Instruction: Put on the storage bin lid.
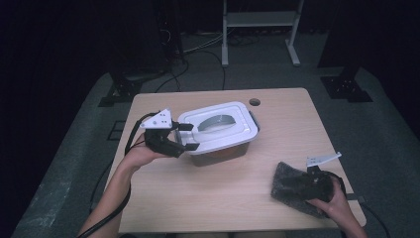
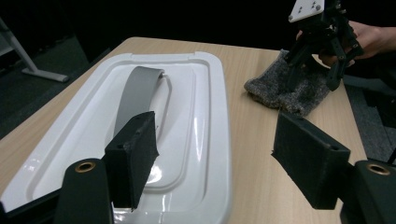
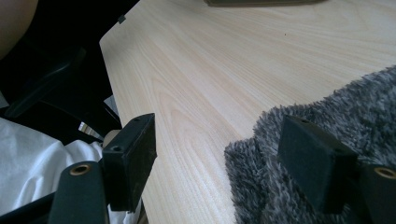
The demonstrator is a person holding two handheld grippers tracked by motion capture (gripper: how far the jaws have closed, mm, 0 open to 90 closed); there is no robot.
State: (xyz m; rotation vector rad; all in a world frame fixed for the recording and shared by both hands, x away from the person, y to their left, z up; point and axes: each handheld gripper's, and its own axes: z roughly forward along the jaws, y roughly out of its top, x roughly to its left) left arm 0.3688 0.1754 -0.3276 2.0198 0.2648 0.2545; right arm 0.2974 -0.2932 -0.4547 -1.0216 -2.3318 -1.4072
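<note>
A white plastic box [image 1: 233,141] with a shut lid [image 2: 196,116] and a flat grey handle [image 2: 137,88] stands on the left half of the wooden table [image 1: 223,198]. My left gripper [image 1: 192,137] is at the box's left end, open. One pad [image 2: 133,158] hangs over the lid, the other over the bare wood, and the lid's rim lies between them untouched. A grey fuzzy cloth [image 1: 285,173] lies at the near right. My right gripper [image 1: 294,186] is open over it, with one pad [image 3: 317,163] above the pile and the other [image 3: 130,161] past the table's edge.
A round cable hole [image 1: 254,102] sits near the table's far edge. A white frame [image 1: 260,20] and black stand bases [image 1: 346,89] are on the floor behind. Cables trail off the table's left side. Bare wood lies between box and cloth.
</note>
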